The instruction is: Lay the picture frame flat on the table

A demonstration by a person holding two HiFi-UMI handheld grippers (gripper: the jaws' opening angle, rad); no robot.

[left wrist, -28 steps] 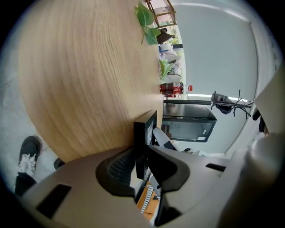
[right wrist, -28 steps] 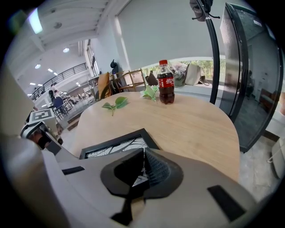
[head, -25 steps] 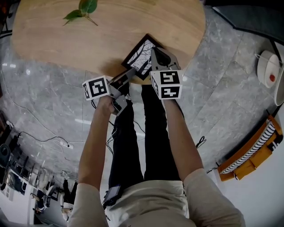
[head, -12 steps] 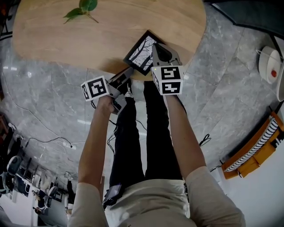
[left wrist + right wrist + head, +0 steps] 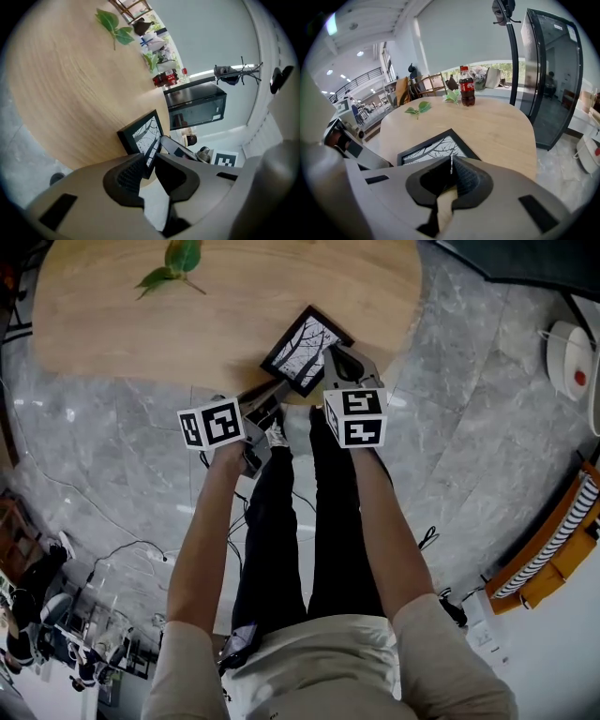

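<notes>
Pinching the picture frame [image 5: 302, 345], left gripper [image 5: 277, 390] flanks closed right gripper [image 5: 332, 356].

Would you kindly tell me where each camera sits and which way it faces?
Head view: on the person's head, facing steeply down at the table and frame; arms, legs, left tongs and right tongs show.
Left gripper view: on the left gripper, facing across the table to the frame; left tongs show.
Right gripper view: on the right gripper, facing over the frame toward a bottle; right tongs show.
Shared: both gripper views see the frame and leaves.
</notes>
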